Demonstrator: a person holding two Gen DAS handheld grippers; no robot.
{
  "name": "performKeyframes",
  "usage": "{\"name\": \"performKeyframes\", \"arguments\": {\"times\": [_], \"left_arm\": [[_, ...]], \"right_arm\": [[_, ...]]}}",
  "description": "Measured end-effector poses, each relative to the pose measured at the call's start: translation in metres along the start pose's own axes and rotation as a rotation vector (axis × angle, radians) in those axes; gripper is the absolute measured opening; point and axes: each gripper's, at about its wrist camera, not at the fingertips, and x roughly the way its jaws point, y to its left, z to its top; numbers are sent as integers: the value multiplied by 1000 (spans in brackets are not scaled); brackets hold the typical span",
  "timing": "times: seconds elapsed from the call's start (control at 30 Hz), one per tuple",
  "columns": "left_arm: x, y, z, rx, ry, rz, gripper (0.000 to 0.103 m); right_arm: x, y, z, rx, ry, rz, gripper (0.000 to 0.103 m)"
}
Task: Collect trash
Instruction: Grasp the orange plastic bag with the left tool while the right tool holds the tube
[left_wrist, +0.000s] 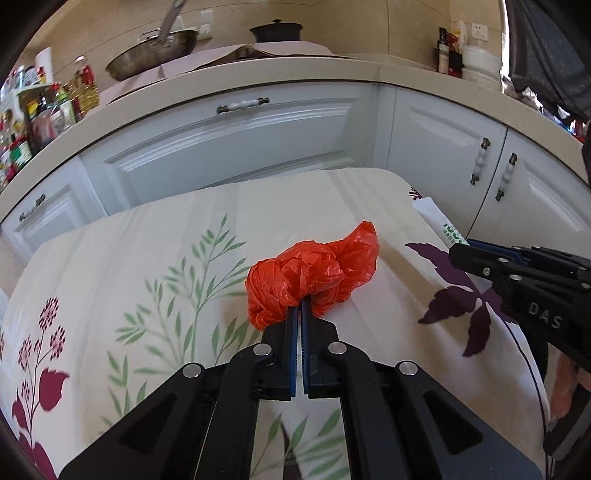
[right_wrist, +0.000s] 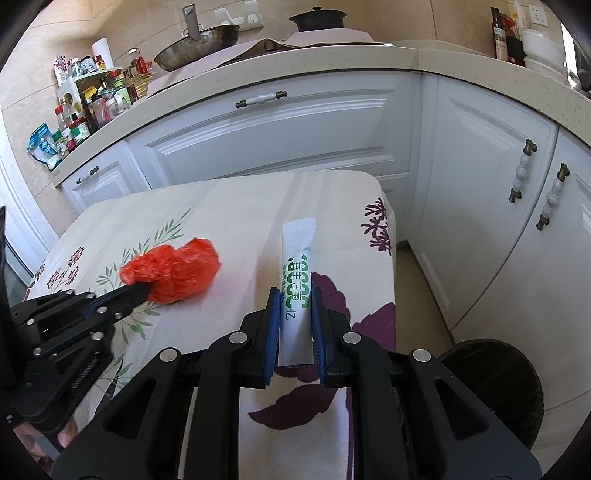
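Table (right_wrist: 229, 206) with a floral cloth fills both views, white cabinets (right_wrist: 280, 129) and a beige counter (right_wrist: 369, 61) behind it. One table, one counter run, at least five cabinet handles visible in the right wrist view. A dark round bin (right_wrist: 495, 384) sits on the floor off the table's right corner, one only, mouth partly cut off by the frame.

Step in hand, as I judge it: both pieces of trash are gripped, lift-off not yet done. Two trash items in all.

Item one: red plastic bag (left_wrist: 314, 271), crumpled, resting on the cloth near the table's middle. Left gripper (left_wrist: 300, 306) is clenched on its near edge, jaws nearly together with thin film pinched between them.

Item two: white sachet (right_wrist: 297, 273) with green print, lying lengthwise on the cloth toward the right side of the table. Right gripper (right_wrist: 295, 295) is clamped on it, blue pads pressing both long edges, the far half sticking out past the fingertips.

Next move likely calls for raising both off the cloth and carrying them to the bin, if that is the drop point. The bag is light and floppy, so it may trail or slip from a thin pinch. The sachet is held by its edges and could buckle or twist.

Counter clutter: one pan (right_wrist: 199, 44), one dark pot (right_wrist: 317, 18), a bottle rack (right_wrist: 96, 96) too crowded to count.
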Motion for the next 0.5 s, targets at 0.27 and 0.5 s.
{"name": "performKeyframes", "arguments": {"times": [0.27, 0.5], "left_arm": [[-8, 1, -7, 2, -14, 5, 12], [-10, 1, -2, 19, -47, 4, 52]], "right_arm": [[0, 9, -5, -9, 11, 9, 16], [-1, 10, -5, -10, 9, 11, 16]]}}
